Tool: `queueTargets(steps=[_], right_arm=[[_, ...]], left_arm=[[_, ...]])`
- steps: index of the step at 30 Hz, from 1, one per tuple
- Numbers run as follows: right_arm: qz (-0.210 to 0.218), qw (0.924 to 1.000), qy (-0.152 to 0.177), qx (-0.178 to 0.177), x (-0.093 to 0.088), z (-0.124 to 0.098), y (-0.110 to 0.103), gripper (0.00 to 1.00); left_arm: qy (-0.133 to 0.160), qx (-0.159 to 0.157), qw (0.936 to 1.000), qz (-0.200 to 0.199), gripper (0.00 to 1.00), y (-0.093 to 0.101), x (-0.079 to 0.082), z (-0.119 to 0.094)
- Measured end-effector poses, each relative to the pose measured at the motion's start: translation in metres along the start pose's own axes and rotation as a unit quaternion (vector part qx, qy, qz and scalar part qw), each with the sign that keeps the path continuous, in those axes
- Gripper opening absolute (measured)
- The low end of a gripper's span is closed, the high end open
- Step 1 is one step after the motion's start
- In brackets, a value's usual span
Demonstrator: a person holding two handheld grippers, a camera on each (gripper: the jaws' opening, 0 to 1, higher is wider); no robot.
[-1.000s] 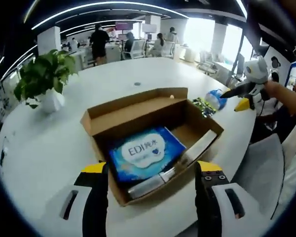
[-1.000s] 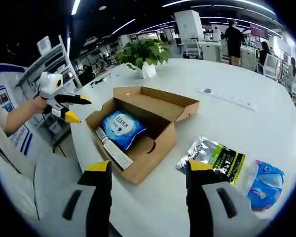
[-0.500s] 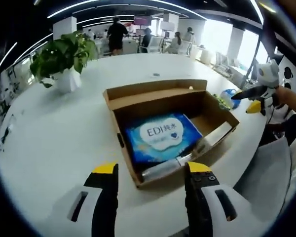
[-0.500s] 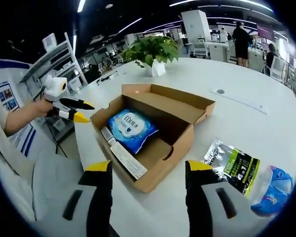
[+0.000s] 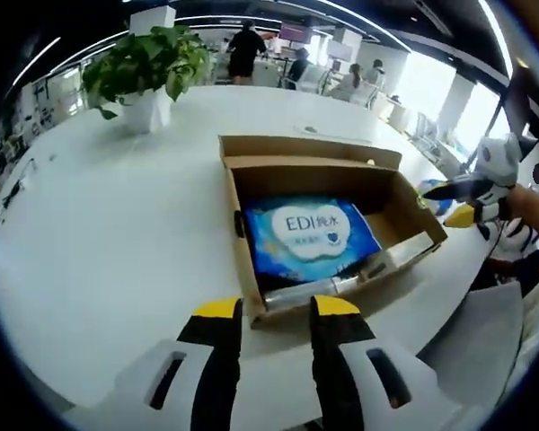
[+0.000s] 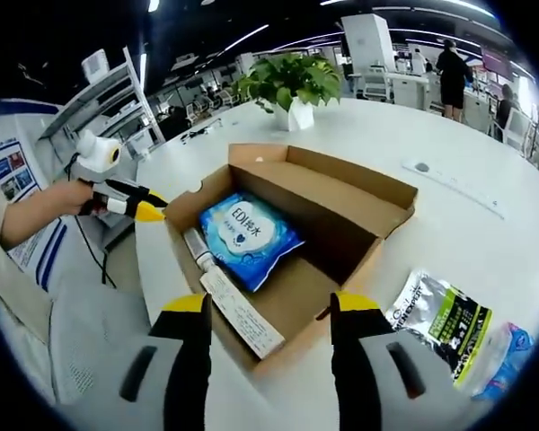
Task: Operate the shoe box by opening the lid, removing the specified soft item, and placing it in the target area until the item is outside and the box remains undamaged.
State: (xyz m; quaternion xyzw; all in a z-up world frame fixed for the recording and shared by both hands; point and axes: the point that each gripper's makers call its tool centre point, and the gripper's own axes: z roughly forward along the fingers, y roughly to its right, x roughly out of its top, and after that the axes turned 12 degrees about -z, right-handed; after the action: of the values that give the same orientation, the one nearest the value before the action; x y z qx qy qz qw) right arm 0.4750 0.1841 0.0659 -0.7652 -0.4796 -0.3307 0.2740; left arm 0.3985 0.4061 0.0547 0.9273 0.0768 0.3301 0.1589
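The brown cardboard shoe box [image 5: 328, 202] sits open on the round white counter [image 5: 108, 233], its lid folded back on the far side, and lying flat inside it is the soft item, a blue plastic pack of wet wipes with white lettering [image 5: 310, 236]. Beside the pack, along the near wall of the box, rest a slim silvery tube [image 5: 310, 289] and a long white flat carton [image 6: 241, 312]. The left claw [image 5: 267, 308] hangs just short of the box's near edge with its yellow-tipped jaws a little apart and nothing between them; the right claw [image 6: 267, 305] hovers over the opposite side, jaws spread wider and also empty. The pack looks light and squashy, with a slick film skin that would slide under a shallow pinch and sag if lifted by one corner. I would take it by a long edge or at the crimped end seam, where the film is doubled, and bite deep enough to gather some bulk. The box walls are thin card and could crease if a jaw pressed on them. A silver-and-green foil pouch [image 6: 440, 319] and a blue wrapped packet [image 6: 503, 355] lie on the counter past the box.
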Motion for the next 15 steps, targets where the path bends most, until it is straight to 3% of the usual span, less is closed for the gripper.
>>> queueTargets(steps=[15], right_arm=[[-0.019, 0.9994, -0.027, 0.012, 0.01, 0.043, 0.002, 0.48]], left_arm=[[-0.005, -0.005, 0.9999, -0.009, 0.24, 0.001, 0.006, 0.002]])
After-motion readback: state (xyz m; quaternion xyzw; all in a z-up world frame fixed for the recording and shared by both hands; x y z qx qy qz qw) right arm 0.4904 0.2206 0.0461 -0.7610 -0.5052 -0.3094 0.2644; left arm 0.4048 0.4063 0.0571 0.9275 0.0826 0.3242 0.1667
